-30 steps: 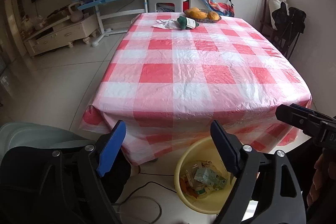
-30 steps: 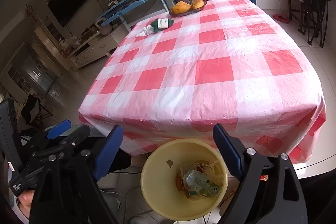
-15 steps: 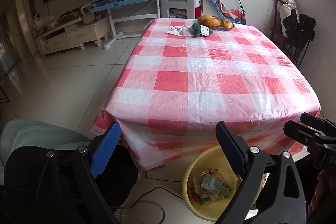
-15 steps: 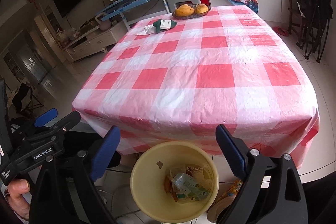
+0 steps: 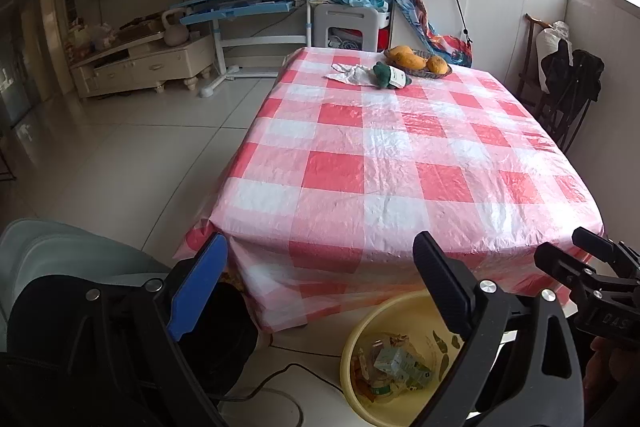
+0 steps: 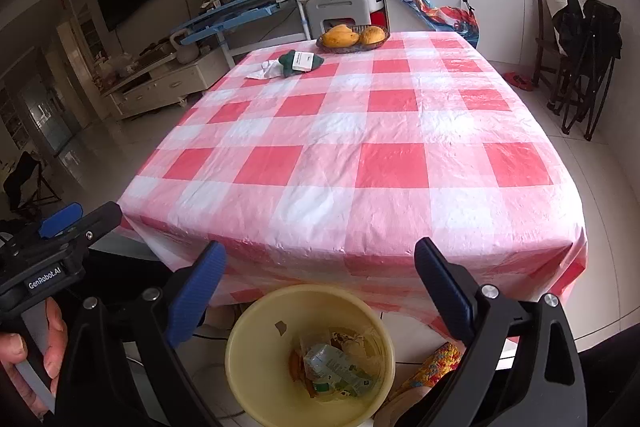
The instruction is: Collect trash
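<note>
My left tool (image 5: 320, 291) wide, empty; my right tool (image 6: 320, 283) opening, empty, above the trash-filled bin (image 6: 248, 331).

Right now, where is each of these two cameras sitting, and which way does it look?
Left wrist: on the left tool, looking down over the checked table; its open fingers and the right tool show.
Right wrist: on the right tool, whose jaws are opening, above the yellow bin; the left tool and a hand show.
Shared: table, bin, fruit basket.
</note>
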### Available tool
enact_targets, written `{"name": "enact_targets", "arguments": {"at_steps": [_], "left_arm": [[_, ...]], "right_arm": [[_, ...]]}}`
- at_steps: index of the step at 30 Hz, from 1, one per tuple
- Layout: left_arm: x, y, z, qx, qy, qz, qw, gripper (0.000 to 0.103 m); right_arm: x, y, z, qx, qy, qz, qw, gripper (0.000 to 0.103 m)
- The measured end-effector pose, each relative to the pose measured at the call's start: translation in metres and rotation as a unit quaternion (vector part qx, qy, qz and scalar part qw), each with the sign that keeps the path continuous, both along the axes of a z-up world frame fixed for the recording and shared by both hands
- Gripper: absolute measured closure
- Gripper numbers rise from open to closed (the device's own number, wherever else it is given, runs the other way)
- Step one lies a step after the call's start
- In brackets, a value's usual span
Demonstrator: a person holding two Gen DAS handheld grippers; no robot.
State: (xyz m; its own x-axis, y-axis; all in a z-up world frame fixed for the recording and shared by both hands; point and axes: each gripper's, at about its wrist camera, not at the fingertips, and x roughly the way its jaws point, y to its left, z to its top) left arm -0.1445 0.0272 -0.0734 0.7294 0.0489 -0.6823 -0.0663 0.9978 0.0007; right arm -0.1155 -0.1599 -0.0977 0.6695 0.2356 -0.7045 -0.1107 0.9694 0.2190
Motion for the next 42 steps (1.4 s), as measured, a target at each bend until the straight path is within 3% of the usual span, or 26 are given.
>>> {"name": "enact_targets", "arguments": {"at_steps": [42], "left_arm": [[-0.0015,-0.0031,0.0038,0.008,-0.008,-0.005,0.9999,0.012]], "right_arm": [[0.001,0.0062,-0.0021,-0.02,-0.003,0.003,1.0,0.011]]}}
